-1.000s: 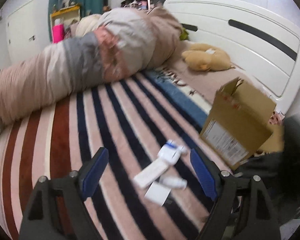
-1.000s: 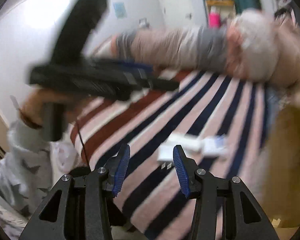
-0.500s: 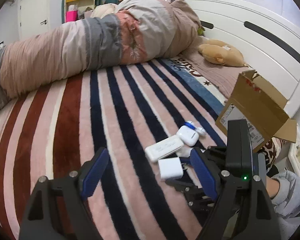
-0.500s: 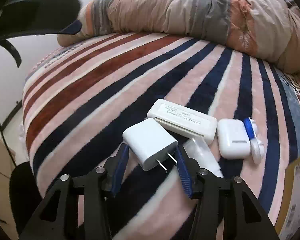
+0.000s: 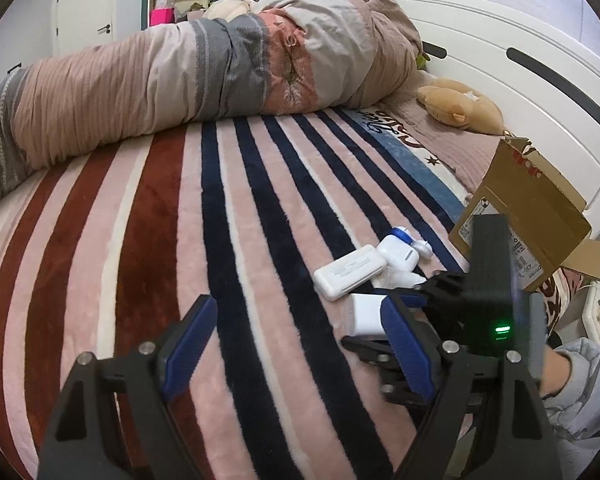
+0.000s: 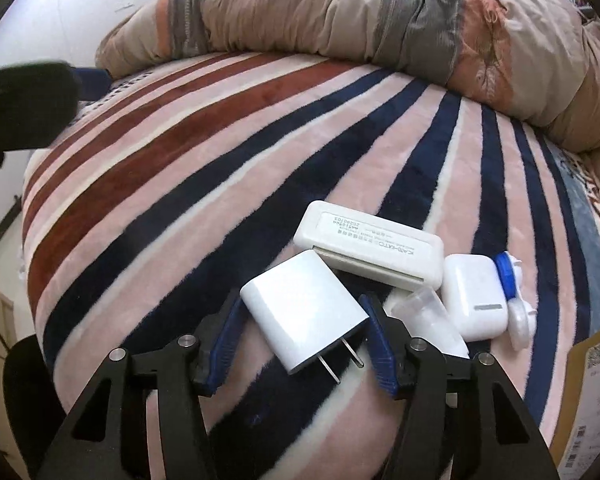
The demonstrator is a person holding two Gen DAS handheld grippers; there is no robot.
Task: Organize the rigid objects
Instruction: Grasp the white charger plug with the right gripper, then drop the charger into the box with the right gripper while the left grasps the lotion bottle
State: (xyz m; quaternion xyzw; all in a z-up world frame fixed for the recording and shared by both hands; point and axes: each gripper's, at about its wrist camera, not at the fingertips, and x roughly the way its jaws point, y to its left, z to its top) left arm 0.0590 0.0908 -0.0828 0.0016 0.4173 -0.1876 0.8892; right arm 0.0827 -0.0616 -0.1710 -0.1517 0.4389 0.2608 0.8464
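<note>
White, glossy plastic: wall charger, lower centre of the right wrist view, lying flat on the striped plush blanket of the bed, two metal prongs pointing toward the camera. Right gripper straddling the charger body, jaws released, blue pads on either side, contact not yet clear. Judged light, stiff and somewhat slippery; best taken across the two flat side faces, at mid-body, clear of the prongs. Soft pile beneath likely to let the block sink or tip under a downward press.

Just behind, upper right of the charger: flat white case, its near edge seemingly touching or overlapping the charger's far corner. Right of centre: translucent cap close beside the right jaw, then white earbud case and blue-and-white lens case, all tightly clustered. Cap and flat case judged the likeliest things to be nudged during closure.

Left gripper, lower part of the left wrist view, jaws released and wide, holding nothing, hovering over bare blanket left of the cluster. Cardboard box, open, at the right edge of that view, probable destination. Rolled duvet across the upper frame, plush toy at upper right, both well apart.
</note>
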